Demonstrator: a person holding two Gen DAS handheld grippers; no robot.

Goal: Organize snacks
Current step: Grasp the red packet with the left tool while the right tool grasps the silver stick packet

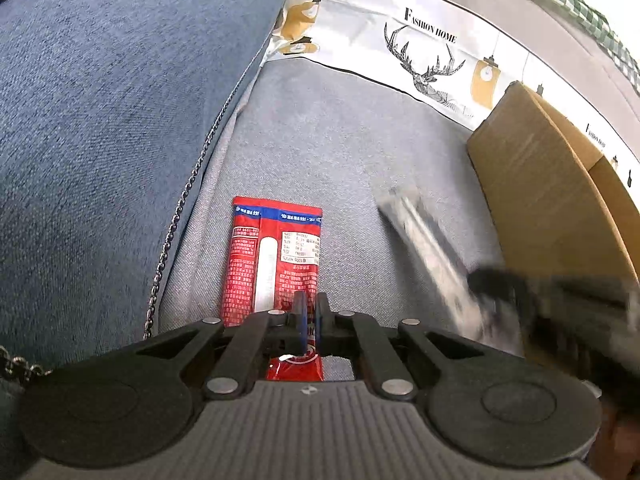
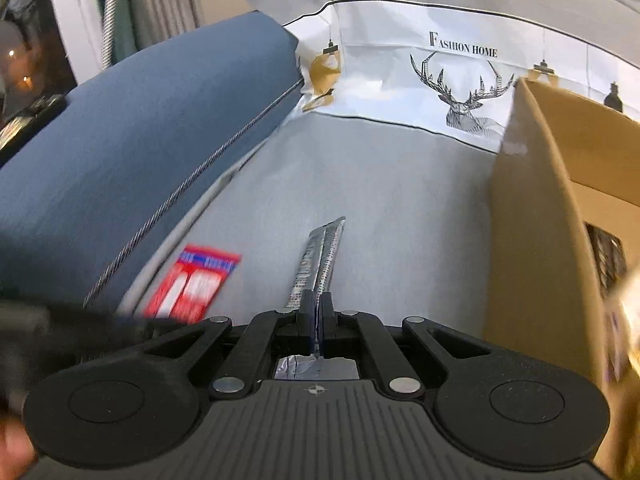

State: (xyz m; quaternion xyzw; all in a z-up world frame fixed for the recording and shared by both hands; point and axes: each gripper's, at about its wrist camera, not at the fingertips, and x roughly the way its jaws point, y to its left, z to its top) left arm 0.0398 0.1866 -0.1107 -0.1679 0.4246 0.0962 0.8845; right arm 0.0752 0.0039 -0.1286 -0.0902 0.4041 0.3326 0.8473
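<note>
My left gripper (image 1: 311, 304) is shut on the near end of a red snack packet (image 1: 276, 256), which stretches away from the fingers over the grey sofa seat (image 1: 340, 140). My right gripper (image 2: 317, 304) is shut on a silver snack packet (image 2: 322, 256), held edge-on and lifted above the seat. In the left wrist view that silver packet (image 1: 424, 248) and the right gripper's black body show as a blur at the right. The red packet (image 2: 196, 280) appears blurred at the lower left of the right wrist view. An open cardboard box (image 2: 540, 220) stands on the seat at the right.
A blue cushion (image 1: 100, 120) with a metal chain (image 1: 180, 216) along its edge fills the left. A white cloth (image 1: 420, 40) printed with a deer and "Fashion Home" covers the sofa back. The cardboard box (image 1: 540, 184) sits against it.
</note>
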